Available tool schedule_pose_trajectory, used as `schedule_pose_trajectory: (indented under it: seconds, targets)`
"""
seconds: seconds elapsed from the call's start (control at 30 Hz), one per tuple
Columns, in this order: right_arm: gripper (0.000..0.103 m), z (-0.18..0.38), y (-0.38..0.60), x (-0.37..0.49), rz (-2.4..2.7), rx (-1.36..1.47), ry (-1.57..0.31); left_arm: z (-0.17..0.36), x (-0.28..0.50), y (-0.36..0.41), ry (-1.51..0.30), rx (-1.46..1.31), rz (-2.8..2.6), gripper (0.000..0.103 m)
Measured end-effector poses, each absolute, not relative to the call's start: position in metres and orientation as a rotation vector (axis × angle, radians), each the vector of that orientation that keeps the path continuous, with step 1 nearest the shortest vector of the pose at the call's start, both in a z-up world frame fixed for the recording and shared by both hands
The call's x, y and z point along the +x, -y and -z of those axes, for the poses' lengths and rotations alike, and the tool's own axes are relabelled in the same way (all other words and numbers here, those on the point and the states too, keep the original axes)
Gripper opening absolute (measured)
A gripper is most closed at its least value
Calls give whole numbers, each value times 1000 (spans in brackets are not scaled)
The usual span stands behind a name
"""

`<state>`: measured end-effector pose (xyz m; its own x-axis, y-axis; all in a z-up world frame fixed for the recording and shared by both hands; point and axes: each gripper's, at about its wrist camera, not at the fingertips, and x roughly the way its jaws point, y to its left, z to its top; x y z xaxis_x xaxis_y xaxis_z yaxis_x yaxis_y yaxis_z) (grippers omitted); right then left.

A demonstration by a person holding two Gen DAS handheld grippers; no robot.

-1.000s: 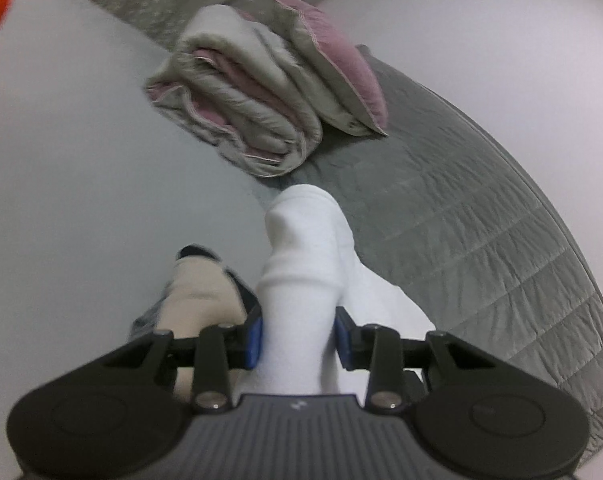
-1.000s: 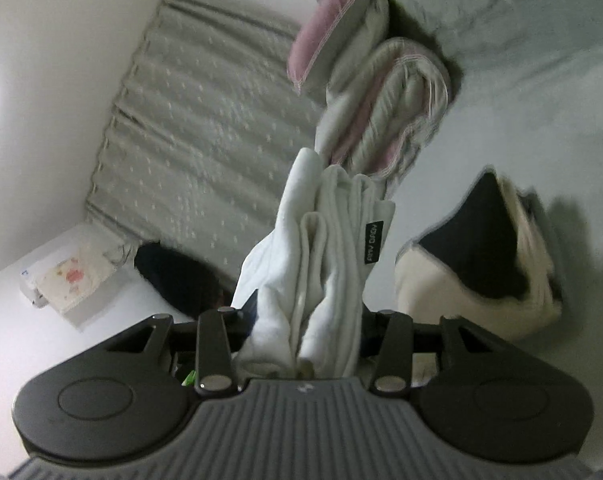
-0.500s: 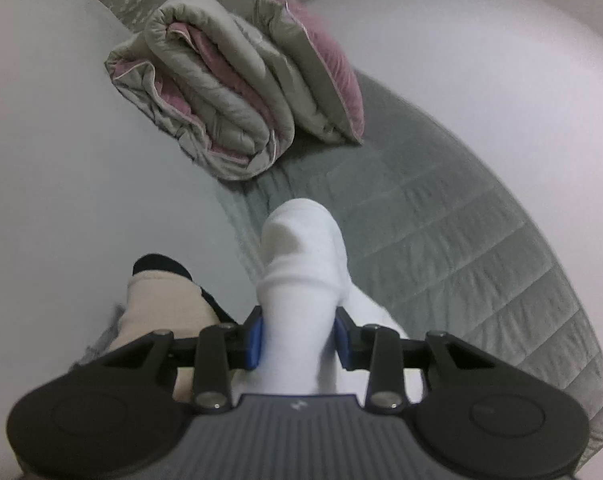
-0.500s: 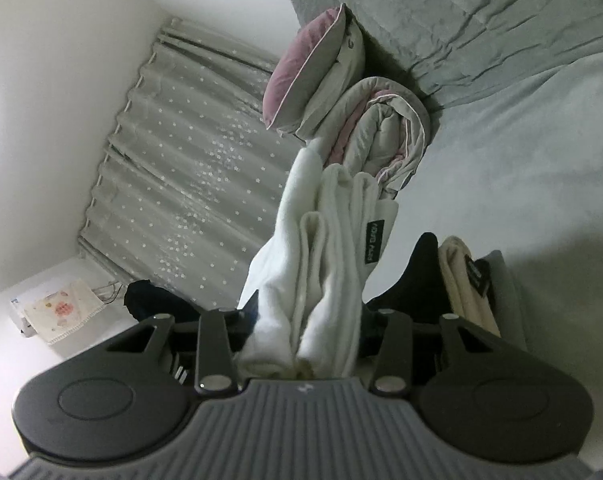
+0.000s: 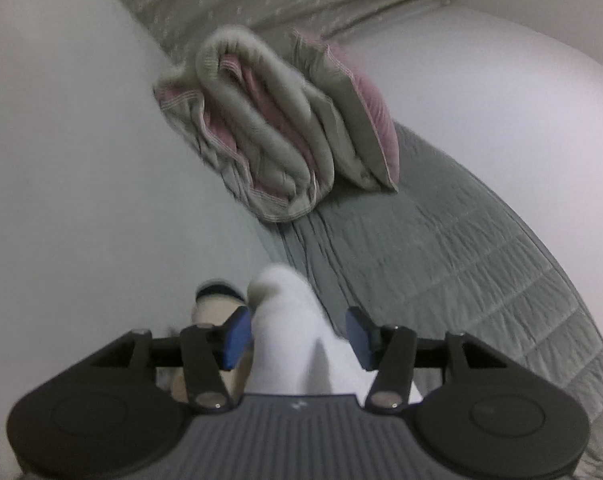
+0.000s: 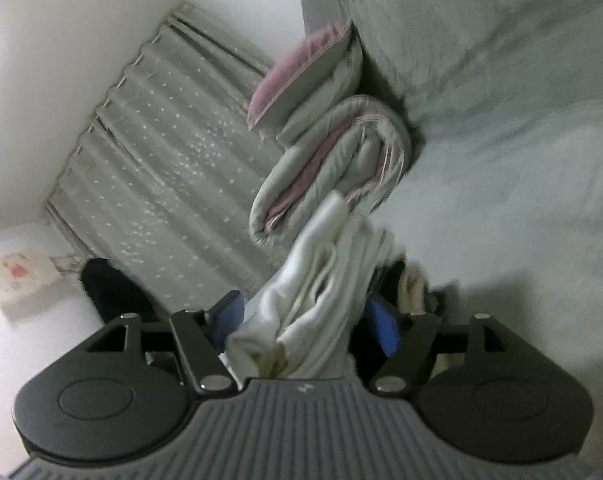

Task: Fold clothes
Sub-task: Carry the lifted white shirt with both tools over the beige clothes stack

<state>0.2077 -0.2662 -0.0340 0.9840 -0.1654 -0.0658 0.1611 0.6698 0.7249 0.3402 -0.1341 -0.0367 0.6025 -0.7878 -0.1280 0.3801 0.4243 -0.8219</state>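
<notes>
A white folded garment [image 5: 289,328] lies between the jaws of my left gripper [image 5: 297,332], which are opening. The right blue pad stands clear of the cloth and the left one only sits beside it. In the right wrist view the same white garment [image 6: 321,280] hangs bunched between the jaws of my right gripper [image 6: 307,320]. They are opening too, with gaps at both pads. Just beyond lies a small stack of cream and black folded clothes [image 5: 213,304] [image 6: 411,284], partly hidden by the white cloth.
A rolled grey and pink quilt [image 5: 257,148] [image 6: 341,168] and a pink pillow [image 5: 353,120] [image 6: 301,76] lie further up the bed. A grey quilted cover [image 5: 441,260] runs along the right. A dotted curtain [image 6: 173,160] and a dark object [image 6: 113,292] are off the bed's side.
Both grippers' jaws have spread apart and no longer pinch the white garment, which has slumped. Both have sunk toward the bed, and the folded stack sits closer under them.
</notes>
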Motion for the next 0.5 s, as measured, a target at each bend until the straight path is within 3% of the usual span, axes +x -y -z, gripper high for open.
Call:
schedule_pose_trajectory:
  seconds: [0.1,0.17,0.23,0.4,0.43,0.5]
  targets:
    - [64,22,256,198,230,729,76,22,333,134,-475,-793,799,52]
    - [33,15,245,198,251,647,110,13,327,139,-434,-737,835,50]
    - [30,12,231,202,268,540,123,9,321,146,-408,-676,871,42]
    - [27,11,209,223,254,342,78,12,315,166,-436,-503,923,34]
    - [27,12,207,226,267,308,62,13,315,168,-457,-460,913,25]
    - [25,13,211,231,298,273,25,14,315,171,-477,-384,899,22]
